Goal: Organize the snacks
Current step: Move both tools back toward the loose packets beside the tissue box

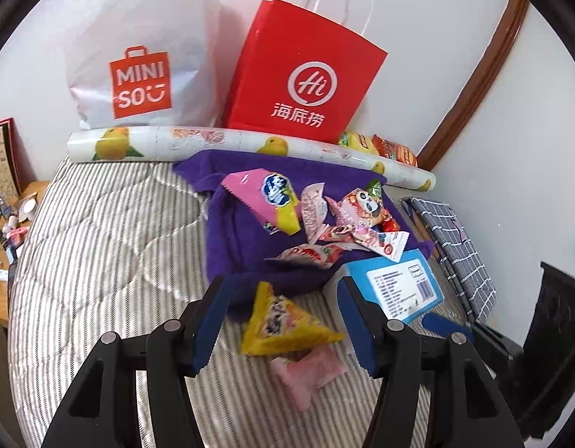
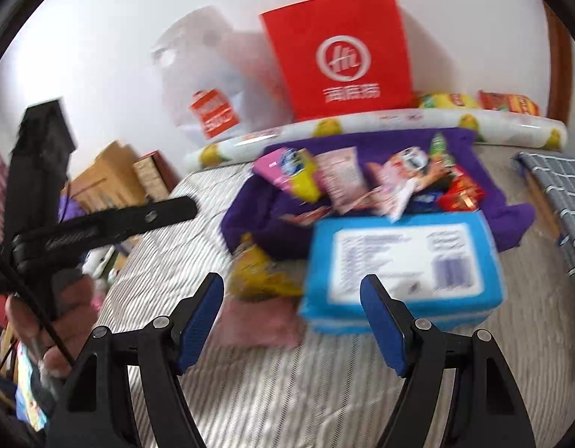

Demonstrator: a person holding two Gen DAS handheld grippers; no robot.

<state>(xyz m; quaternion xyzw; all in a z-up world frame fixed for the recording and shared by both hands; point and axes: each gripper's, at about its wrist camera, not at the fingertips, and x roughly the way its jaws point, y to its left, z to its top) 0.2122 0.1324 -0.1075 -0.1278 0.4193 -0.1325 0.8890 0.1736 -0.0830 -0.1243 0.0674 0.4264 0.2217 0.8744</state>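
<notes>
Sorting: I am barely starting; snack pile (image 1: pixel 324 212) is lying on purple cloth (image 1: pixel 227 231).
Strays: yellow packet (image 1: pixel 283 324) is sitting near.
Grippers: left gripper (image 1: pixel 280 321) and right gripper (image 2: pixel 291 321) are gaping, empty.

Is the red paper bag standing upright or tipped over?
Upright: the red paper bag stands against the wall, white handles on top, logo reading right way up.

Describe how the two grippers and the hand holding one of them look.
Both the left gripper and the right gripper have black, angular frames with silver pivot pins and blue ridged pads on the fingers. In the right wrist view, a hand wraps a black handle, and a thin black cable runs past it. No sleeve shows.
</notes>
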